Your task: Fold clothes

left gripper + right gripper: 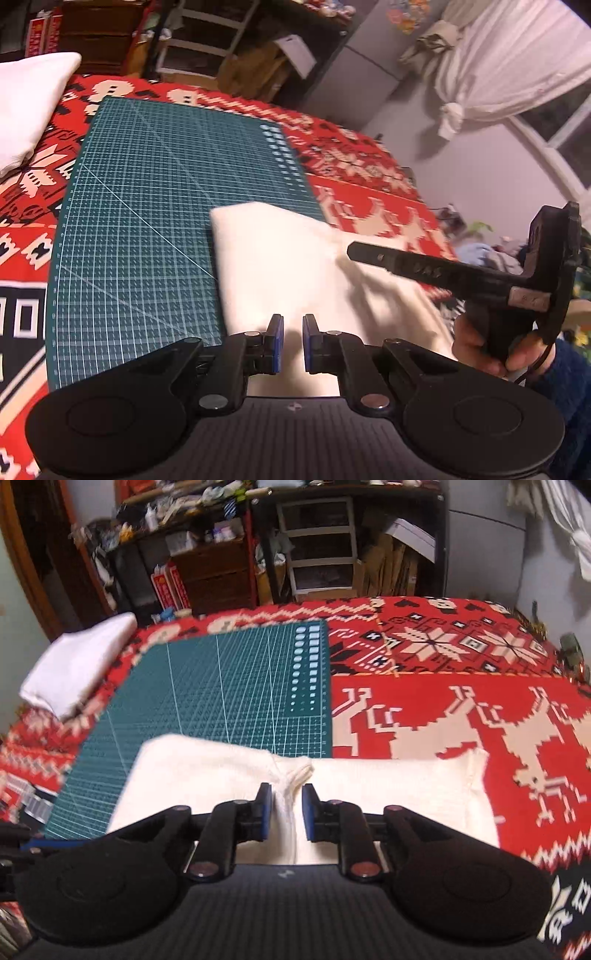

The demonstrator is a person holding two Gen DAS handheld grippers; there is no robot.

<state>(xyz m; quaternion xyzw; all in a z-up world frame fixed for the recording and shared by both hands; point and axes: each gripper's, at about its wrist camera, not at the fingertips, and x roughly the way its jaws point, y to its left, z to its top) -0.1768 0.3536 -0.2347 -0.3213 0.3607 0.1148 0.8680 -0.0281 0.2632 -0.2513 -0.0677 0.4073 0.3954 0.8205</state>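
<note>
I'm working a cream garment [207, 775], soft and limp, lying half on the green cutting mat [221, 686]. Right gripper [287, 810] fingers, slightly parted, are straddling a bunched ridge, unpinched; left gripper [292, 341] fingers are nearly closed, holding nothing. I'm favouring hems.

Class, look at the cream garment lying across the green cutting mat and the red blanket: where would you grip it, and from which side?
Probably grip the cream garment at its bunched, ribbed ridge near the middle, coming from the near edge. That gathered fold stands up from the flat cloth, giving the right gripper something to pinch.
</note>
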